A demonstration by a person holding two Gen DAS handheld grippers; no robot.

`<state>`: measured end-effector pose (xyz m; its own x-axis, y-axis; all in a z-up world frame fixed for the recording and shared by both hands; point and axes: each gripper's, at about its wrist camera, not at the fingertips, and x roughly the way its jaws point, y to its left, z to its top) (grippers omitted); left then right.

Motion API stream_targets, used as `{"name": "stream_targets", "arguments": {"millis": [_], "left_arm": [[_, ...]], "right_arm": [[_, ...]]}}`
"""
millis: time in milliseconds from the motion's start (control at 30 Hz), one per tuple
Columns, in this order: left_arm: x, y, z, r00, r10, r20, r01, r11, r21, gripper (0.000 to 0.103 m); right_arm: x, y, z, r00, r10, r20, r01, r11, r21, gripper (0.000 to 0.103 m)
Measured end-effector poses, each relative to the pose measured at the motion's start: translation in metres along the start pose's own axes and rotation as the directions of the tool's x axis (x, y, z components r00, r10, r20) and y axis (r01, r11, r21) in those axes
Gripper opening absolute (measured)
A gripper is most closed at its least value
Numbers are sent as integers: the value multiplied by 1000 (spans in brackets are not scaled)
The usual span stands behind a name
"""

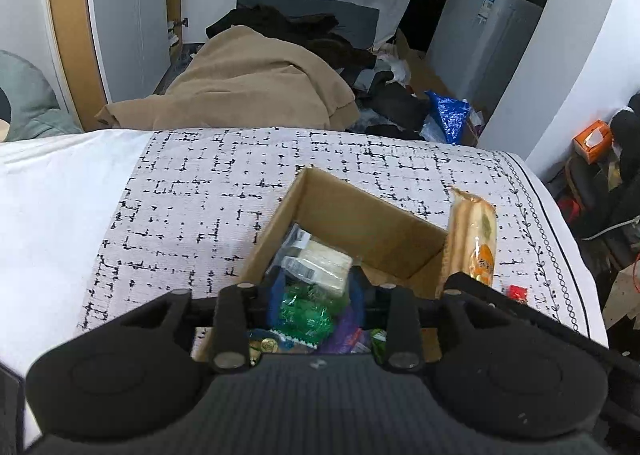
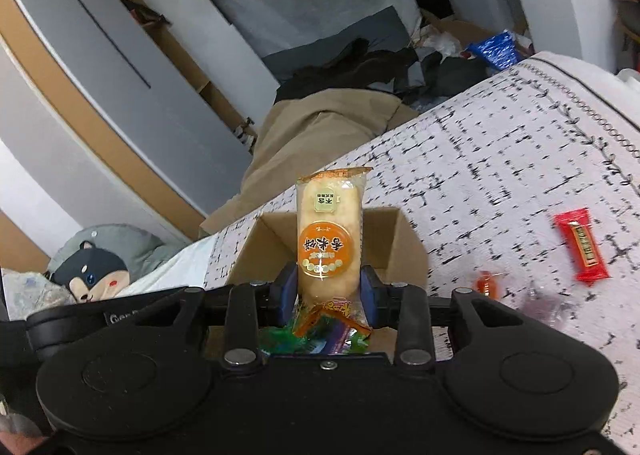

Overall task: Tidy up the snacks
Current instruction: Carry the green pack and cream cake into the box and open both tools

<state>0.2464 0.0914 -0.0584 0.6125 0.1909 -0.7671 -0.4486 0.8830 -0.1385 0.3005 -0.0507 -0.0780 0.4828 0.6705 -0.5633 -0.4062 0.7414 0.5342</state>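
An open cardboard box (image 1: 372, 231) sits on a white cloth with black dashes (image 1: 192, 195). It holds several wrapped snacks, among them a pale cracker pack (image 1: 324, 263) and a green wrapper (image 1: 304, 311). My left gripper (image 1: 316, 295) hangs open just above those snacks with nothing held between its blue fingers. My right gripper (image 2: 328, 287) is shut on an orange-labelled rice cracker packet (image 2: 326, 243), held upright over the near edge of the box (image 2: 384, 243). That packet (image 1: 472, 239) also shows at the box's right side in the left wrist view.
A red snack bar (image 2: 582, 249), an orange candy (image 2: 486, 283) and a blurred clear-wrapped sweet (image 2: 540, 303) lie on the cloth right of the box. Beyond the cloth's far edge are a tan blanket (image 1: 248, 83), dark clothes and a blue bag (image 1: 450, 115). A plush toy (image 2: 92, 271) lies at the left.
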Motion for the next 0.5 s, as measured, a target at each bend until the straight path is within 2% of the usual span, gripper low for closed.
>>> {"name": "stream_targets", "arguments": {"millis": [33,100,300,400,500], "left_arm": [[1,1,0,1000,5,-2,-5,1000,-2,44],[4,3,0,1000,15,-7,-15,1000,-9,49],[10,-1,-3,999,15,-31,-15,1000,0,52],[11,-4,-5,999,15,-46,-15,1000,2,62],[9,-8,-8,999,19,-48,-19,1000,5,70]], "right_arm": [[1,0,-1,1000,6,-6,-6,1000,-7,46],[-2,-2,-3,1000,-5,4,5,1000,-8,62],[-19,-16,2,998,-47,37,46,998,34,68],[-28,-18,2,997,-63,48,62,998,25,69],[-39,-18,2,994,-83,68,83,997,2,76]]}}
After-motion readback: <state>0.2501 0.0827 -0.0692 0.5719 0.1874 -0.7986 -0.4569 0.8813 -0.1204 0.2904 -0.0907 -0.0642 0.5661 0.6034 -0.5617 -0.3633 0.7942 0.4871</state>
